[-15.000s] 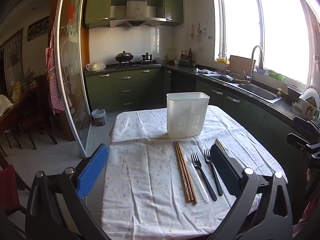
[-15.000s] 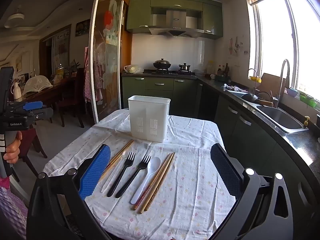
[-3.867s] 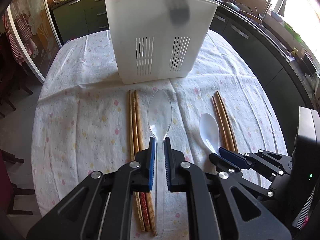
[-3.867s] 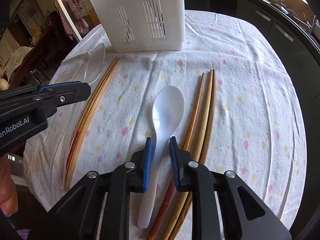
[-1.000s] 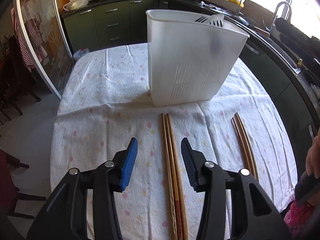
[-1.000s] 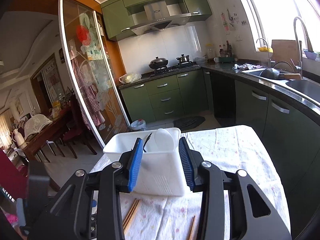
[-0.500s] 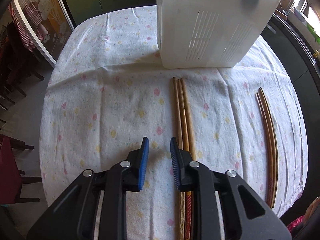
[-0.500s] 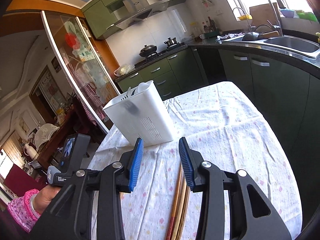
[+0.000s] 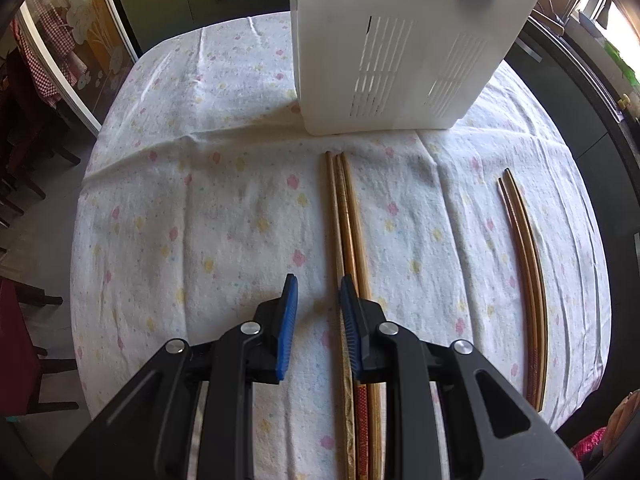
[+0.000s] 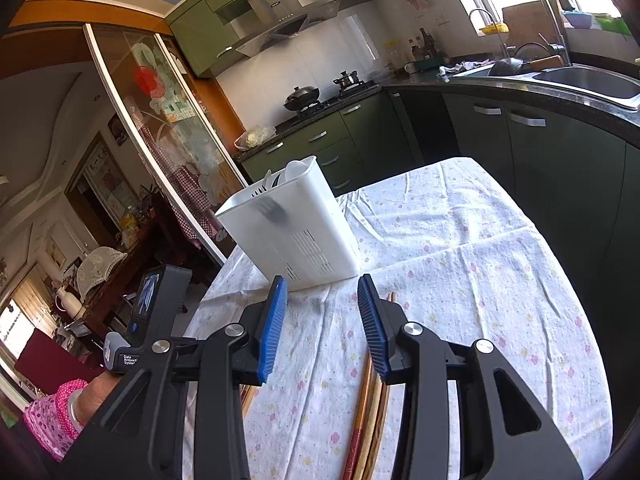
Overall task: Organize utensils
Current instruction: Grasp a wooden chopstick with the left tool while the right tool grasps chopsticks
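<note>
A white slotted utensil holder [image 9: 404, 44] stands at the far side of the table; in the right wrist view [image 10: 292, 228] forks and a white spoon stick out of it. A bundle of wooden chopsticks [image 9: 348, 248] lies on the cloth before it, and a second bundle [image 9: 524, 256] lies further right. My left gripper [image 9: 316, 312] is open and empty, low over the cloth, its right finger over the near part of the first bundle. My right gripper [image 10: 322, 320] is open and empty above chopsticks [image 10: 370, 412].
A floral white cloth [image 9: 200, 208] covers the round table. Dark green cabinets [image 10: 532, 140] and a sink run along the right. A glass sliding door [image 10: 160, 128] stands at the left. The left gripper's body [image 10: 156, 312] and a hand show at the lower left.
My left gripper has come lower and closer to the left chopstick bundle. My right gripper has tilted down toward the table, still open the same width.
</note>
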The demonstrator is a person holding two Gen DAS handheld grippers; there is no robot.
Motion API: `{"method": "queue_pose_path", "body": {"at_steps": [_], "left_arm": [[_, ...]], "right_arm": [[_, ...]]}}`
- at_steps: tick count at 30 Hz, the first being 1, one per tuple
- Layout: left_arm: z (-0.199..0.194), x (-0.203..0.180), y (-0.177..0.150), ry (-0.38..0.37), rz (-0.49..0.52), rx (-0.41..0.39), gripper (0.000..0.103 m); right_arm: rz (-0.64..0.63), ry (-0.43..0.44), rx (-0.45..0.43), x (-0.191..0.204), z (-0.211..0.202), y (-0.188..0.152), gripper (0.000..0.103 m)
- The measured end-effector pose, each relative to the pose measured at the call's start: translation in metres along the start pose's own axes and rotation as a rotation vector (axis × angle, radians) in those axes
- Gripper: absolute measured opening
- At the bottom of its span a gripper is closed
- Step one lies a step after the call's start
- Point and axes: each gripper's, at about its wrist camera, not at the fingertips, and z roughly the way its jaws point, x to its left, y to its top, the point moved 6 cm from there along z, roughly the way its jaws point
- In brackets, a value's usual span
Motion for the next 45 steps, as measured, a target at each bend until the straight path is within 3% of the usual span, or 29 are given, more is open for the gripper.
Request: {"method": "queue_pose_path", "body": {"at_steps": [10,20,24,27,31,45], "left_arm": [[0.003,-0.001,0.0,0.026,0.018,0.014,0.023],[0.001,0.022,-0.003,0.02,-0.014,0.029,0.013],[0.003,0.021,-0.004,0.016,-0.002,0.032,0.013],[0.006,0.017,-0.003,0.041,0.024,0.013,0.013],[0.005,0.016,-0.005,0.034,0.031,0.008,0.012],[0.005,0.015,-0.005,0.034,0.05,0.0,0.012]], "right_arm": [[-0.006,-0.009,0.024,0.003,0.004,-0.001,0.038],[-0.003,-0.047,0.215,-0.007,0.042,-0.017,0.04],[-0.015,-0.056,0.344,-0.01,0.066,-0.03,0.04],[-0.071,-0.1,0.397,-0.007,0.081,-0.044,0.04],[-0.099,-0.256,0.379,-0.026,0.089,-0.049,0.035],[-0.144,-0.359,0.438,-0.047,0.094,-0.066,0.033]]}}
